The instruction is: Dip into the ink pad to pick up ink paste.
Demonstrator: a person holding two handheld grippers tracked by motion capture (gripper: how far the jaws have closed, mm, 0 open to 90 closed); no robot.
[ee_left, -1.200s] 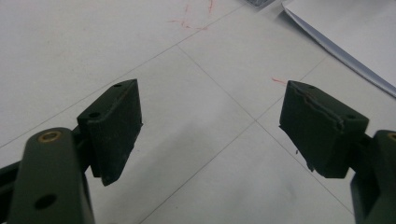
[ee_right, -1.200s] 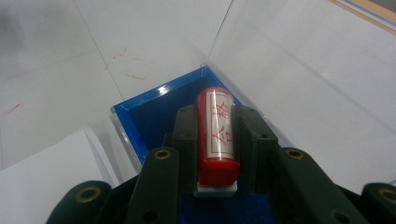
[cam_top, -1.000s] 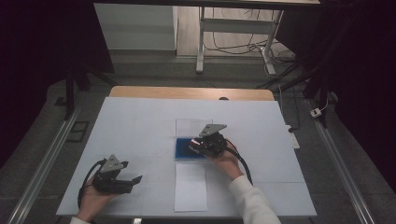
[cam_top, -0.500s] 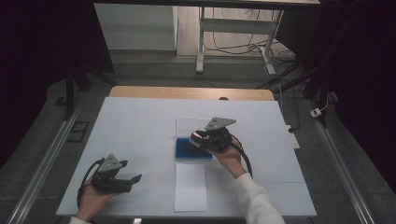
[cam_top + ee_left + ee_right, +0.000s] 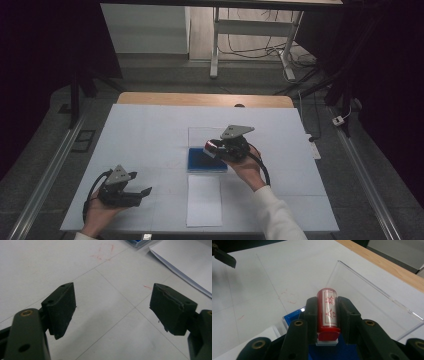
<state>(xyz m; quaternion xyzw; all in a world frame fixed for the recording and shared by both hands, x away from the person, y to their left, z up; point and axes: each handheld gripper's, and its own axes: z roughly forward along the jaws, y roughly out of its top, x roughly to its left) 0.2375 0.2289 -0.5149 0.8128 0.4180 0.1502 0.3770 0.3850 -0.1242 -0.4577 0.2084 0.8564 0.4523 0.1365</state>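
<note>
High view: paper sheet (image 5: 204,201) beside blue tray (image 5: 206,161).

The left gripper (image 5: 131,192) lies low in the left hand (image 5: 97,215), jaws spread wide apart; the right gripper (image 5: 220,149), raised in the right hand (image 5: 245,167), has jaws clamped tight

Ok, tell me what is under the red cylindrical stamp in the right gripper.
Beneath the red cylindrical stamp, clamped by the right gripper, lies the blue ink pad tray. The gripper covers the tray's middle, so its surface there cannot be seen.
</note>
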